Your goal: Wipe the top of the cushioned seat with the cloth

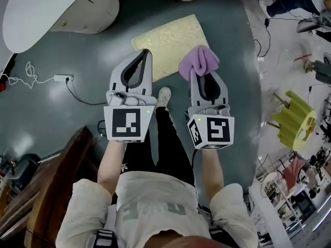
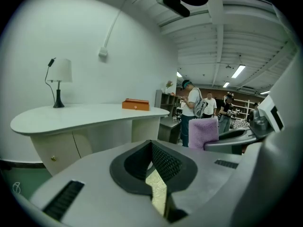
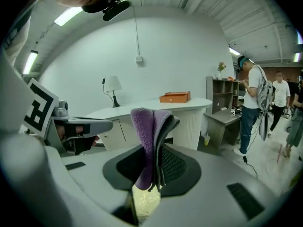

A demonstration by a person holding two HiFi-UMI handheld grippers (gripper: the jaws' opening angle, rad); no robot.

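Observation:
The cushioned seat point(image 1: 170, 43) is a pale yellow patterned square, low on the grey floor in front of me. My right gripper point(image 1: 199, 72) is shut on a purple cloth point(image 1: 199, 61), which bunches over the seat's right front corner. In the right gripper view the cloth point(image 3: 149, 141) hangs folded between the jaws, with a strip of seat point(image 3: 146, 200) below. My left gripper point(image 1: 145, 52) hovers over the seat's left front edge, shut and holding nothing. In the left gripper view the seat point(image 2: 158, 190) shows through the gap under the jaws, and the cloth point(image 2: 203, 131) is to the right.
A white curved desk point(image 1: 46, 9) stands at the far left, carrying a lamp point(image 2: 59, 82) and an orange box point(image 2: 136, 104). A power strip with cable point(image 1: 62, 78) lies on the floor. A yellow-green stool point(image 1: 295, 119) is right, dark wooden furniture point(image 1: 51, 190) lower left. People point(image 2: 191, 110) stand beyond.

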